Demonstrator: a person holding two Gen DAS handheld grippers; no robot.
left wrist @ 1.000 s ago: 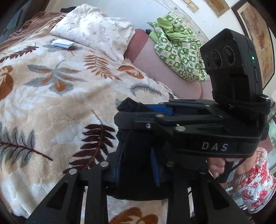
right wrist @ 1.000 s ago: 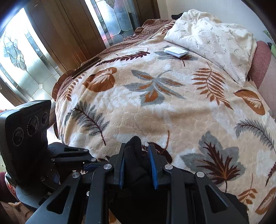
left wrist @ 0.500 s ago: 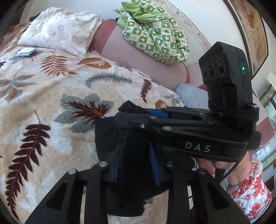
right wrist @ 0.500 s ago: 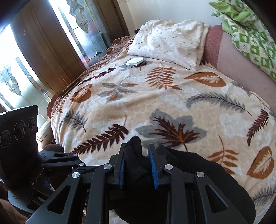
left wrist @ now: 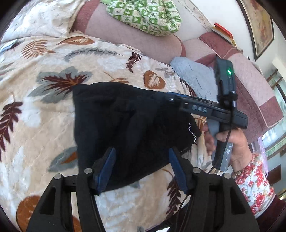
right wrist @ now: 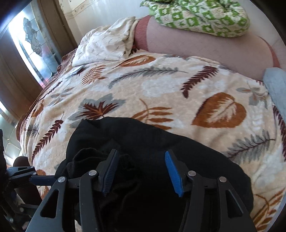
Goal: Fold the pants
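Both tools, left tool (left wrist: pixel 142 160) and right tool (right wrist: pixel 141 166), are spread wide, gripping nothing; pants (left wrist: pixel 125 125) lie bunched near the bed's (left wrist: pixel 44 116) near edge. Next: regrip an edge, fold over.

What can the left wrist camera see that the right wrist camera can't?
Only the left wrist view shows the person's hand holding the right gripper's handle, white lettering on the pants, and a framed picture. Only the right wrist view shows the glass door. Both show the black pants lying on the leaf-print blanket, the green checked cloth, and open jaws on the left gripper and right gripper.
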